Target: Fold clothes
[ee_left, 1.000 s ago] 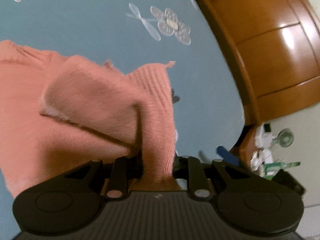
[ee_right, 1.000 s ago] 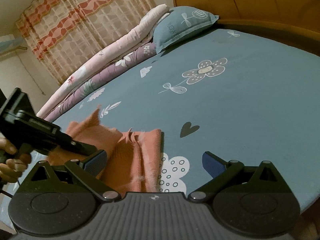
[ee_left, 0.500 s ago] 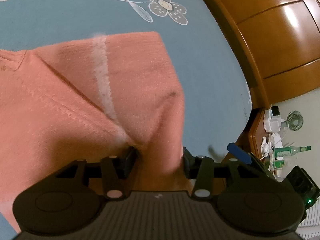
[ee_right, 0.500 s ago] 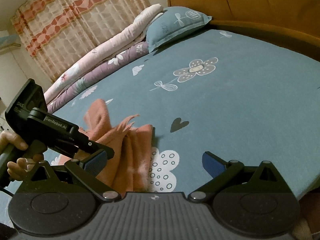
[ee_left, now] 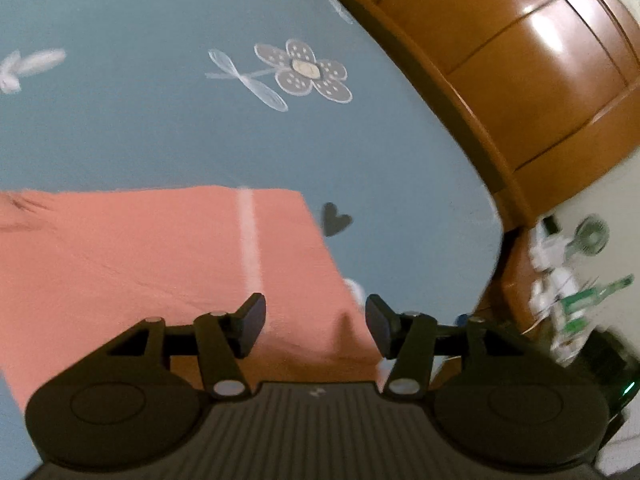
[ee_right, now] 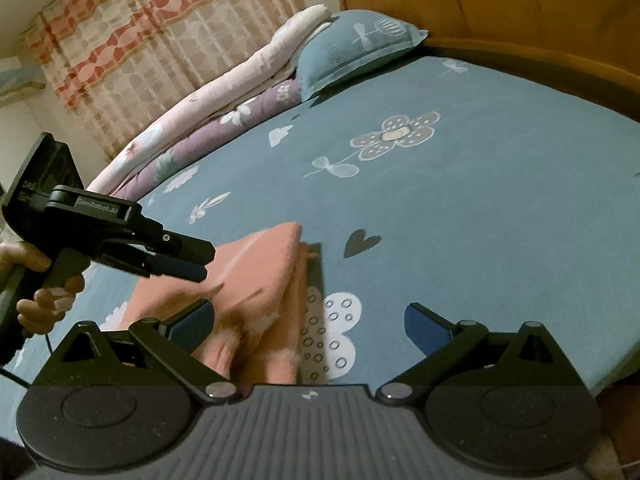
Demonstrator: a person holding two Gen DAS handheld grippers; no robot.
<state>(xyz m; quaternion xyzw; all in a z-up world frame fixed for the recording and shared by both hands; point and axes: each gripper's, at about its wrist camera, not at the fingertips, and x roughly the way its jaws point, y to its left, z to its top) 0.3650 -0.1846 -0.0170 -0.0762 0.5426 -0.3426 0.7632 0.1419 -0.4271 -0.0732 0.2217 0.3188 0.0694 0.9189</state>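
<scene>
While the bed [ee_right: 500,184] filled most of both views under its blue sheet printed with flowers and hearts, a wooden headboard [ee_left: 520,64] curved along its far side, and a blue pillow [ee_right: 356,48] lay at the head beside rolled quilts [ee_right: 208,120] in front of a patterned curtain [ee_right: 152,24]. On the sheet near the bed's front edge lay the salmon-pink knit garment [ee_left: 152,256], folded over into a layered stack, with a pale stripe running across its top layer. Above it the left gripper [ee_left: 316,320] hovered with its fingers spread apart and nothing between them, the cloth lying below the gap. Held by a hand [ee_right: 44,300], it showed side-on in the right wrist view. Nearby, the right gripper [ee_right: 308,324] had its blue-padded fingers wide apart and empty, above the garment's near end.
</scene>
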